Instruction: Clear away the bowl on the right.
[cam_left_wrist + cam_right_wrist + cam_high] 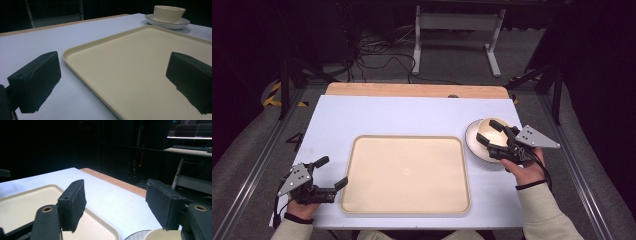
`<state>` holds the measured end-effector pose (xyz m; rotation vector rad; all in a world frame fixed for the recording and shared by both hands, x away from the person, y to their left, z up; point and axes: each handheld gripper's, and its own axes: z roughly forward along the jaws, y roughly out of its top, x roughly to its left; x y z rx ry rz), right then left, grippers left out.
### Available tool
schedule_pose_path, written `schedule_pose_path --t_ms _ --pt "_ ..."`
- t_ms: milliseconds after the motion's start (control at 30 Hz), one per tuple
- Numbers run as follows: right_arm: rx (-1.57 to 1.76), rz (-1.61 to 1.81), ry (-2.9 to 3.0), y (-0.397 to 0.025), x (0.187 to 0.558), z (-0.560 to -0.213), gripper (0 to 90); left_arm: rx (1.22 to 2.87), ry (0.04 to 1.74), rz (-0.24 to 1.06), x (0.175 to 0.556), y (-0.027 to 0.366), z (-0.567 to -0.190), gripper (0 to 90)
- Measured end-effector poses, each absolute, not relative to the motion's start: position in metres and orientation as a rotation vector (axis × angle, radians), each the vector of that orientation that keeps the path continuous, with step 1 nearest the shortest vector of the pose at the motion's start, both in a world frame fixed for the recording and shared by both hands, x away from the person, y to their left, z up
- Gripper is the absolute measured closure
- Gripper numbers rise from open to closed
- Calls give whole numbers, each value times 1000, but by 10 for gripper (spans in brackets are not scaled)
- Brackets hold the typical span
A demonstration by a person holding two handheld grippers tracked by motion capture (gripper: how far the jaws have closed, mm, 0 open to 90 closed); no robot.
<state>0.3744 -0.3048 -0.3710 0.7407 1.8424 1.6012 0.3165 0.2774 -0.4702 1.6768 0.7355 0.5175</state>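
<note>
High view: the right gripper [495, 135], fingers spread and holding nothing, hovers over the cream bowl [491, 131] that sits on a white plate [473, 142] at the right of the surface [402, 115]. The left gripper [332, 172] (fingers likewise spread, empty) rests by the left edge of the tray [362, 200]. Tray and bowl look empty; judging by this, the bowl is not yet gripped and any move to the tray remains.
</note>
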Motion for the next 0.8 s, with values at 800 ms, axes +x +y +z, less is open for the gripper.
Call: schedule_pose_path --t_ms 800 --pt "882 1541 1778 -342 399 -370 349 1681 736 517 317 277 -470 4"
